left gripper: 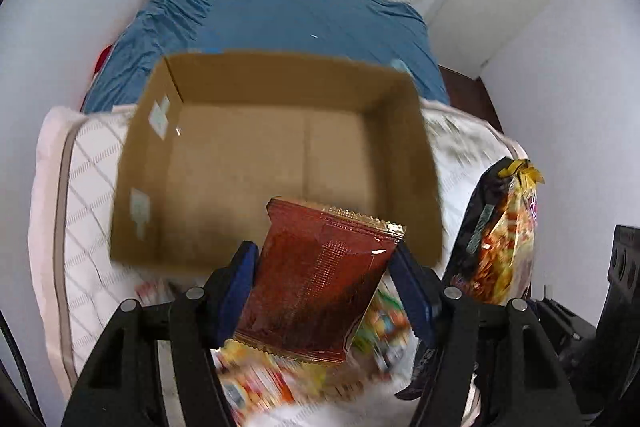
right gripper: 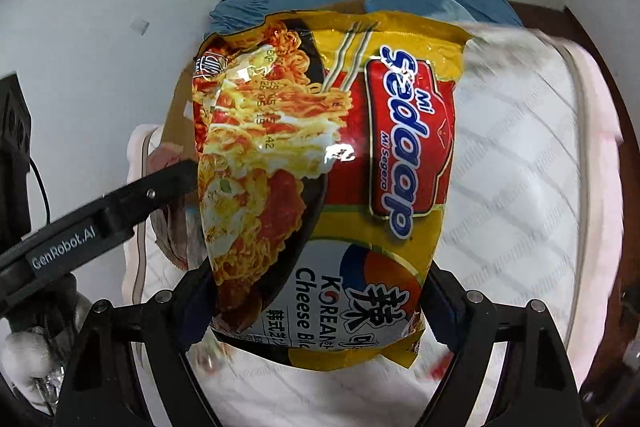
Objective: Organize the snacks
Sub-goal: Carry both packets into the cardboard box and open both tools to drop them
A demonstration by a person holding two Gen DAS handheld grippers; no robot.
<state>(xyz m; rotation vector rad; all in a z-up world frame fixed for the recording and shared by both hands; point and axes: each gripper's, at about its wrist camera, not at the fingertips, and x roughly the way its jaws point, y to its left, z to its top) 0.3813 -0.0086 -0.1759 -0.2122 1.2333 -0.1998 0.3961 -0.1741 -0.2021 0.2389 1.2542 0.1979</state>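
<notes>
At about 6 o'clock in my left view, the left gripper [left gripper: 324, 287] is clamping a red packet [left gripper: 320, 279] over the cardboard box [left gripper: 148, 163]. At 3 o'clock, the right gripper [right gripper: 316, 303] is squeezing the noodle pack [right gripper: 320, 163]; I'm worrying both slick wrappers might slip and miss.

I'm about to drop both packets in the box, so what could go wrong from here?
1. The left tool holds the red packet by its edges only; it could slip onto the snacks below before reaching the cardboard box.
2. The noodle packet in the right tool is bulky and blocks that camera's view of the box.
</notes>
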